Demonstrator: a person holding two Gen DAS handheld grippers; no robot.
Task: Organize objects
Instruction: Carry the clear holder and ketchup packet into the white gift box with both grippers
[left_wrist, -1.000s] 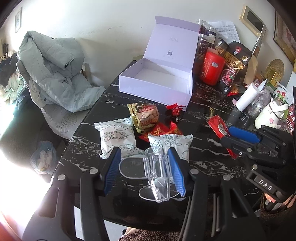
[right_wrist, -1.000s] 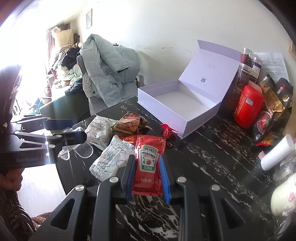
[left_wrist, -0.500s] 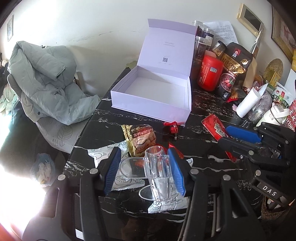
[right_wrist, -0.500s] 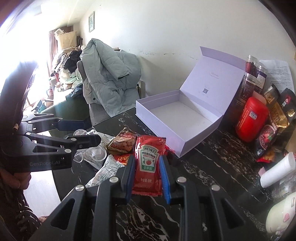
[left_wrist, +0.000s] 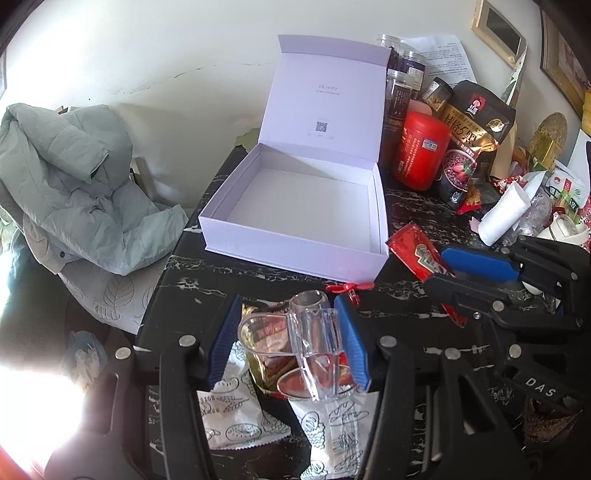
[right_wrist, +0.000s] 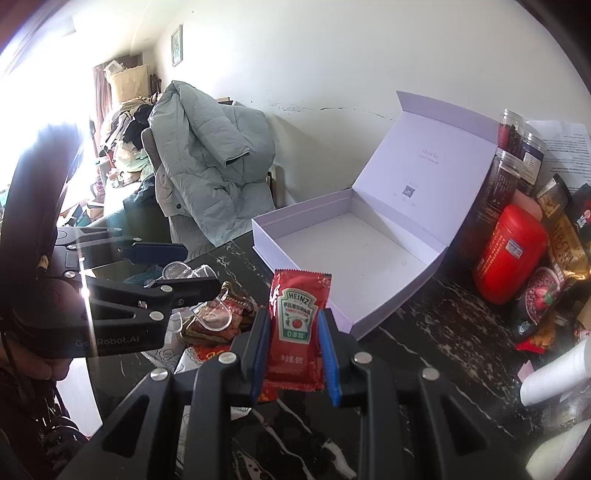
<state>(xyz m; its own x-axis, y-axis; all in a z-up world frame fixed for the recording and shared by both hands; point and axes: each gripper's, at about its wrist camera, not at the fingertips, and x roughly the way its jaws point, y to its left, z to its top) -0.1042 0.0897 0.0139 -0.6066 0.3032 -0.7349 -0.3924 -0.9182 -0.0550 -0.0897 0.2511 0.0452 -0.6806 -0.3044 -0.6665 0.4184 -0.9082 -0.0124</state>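
My left gripper (left_wrist: 288, 314) is shut on a clear plastic holder (left_wrist: 310, 343), lifted above the snack packets. Under it lie two white printed packets (left_wrist: 229, 406) and a gold-brown snack packet (left_wrist: 266, 365). My right gripper (right_wrist: 293, 317) is shut on a red Heinz ketchup sachet (right_wrist: 297, 332), held upright just short of the box's near corner. The open, empty white box (left_wrist: 295, 254) stands on the black marble table (left_wrist: 406, 214) with its lid up. In the right wrist view the left gripper (right_wrist: 184, 266) hangs to the left of the box (right_wrist: 384, 306). A small red bow clip (left_wrist: 349, 288) lies by the box's front wall.
A red canister (left_wrist: 421, 151), dark jars, snack bags and a rolled white paper (left_wrist: 506, 214) crowd the table right of the box. A grey-green jacket (left_wrist: 74, 184) is draped over a chair beyond the table's left edge. A person's hand holds the left gripper.
Both grippers have moved forward toward the box with their loads still held. The snack packets that lay ahead of the left gripper now lie under it.
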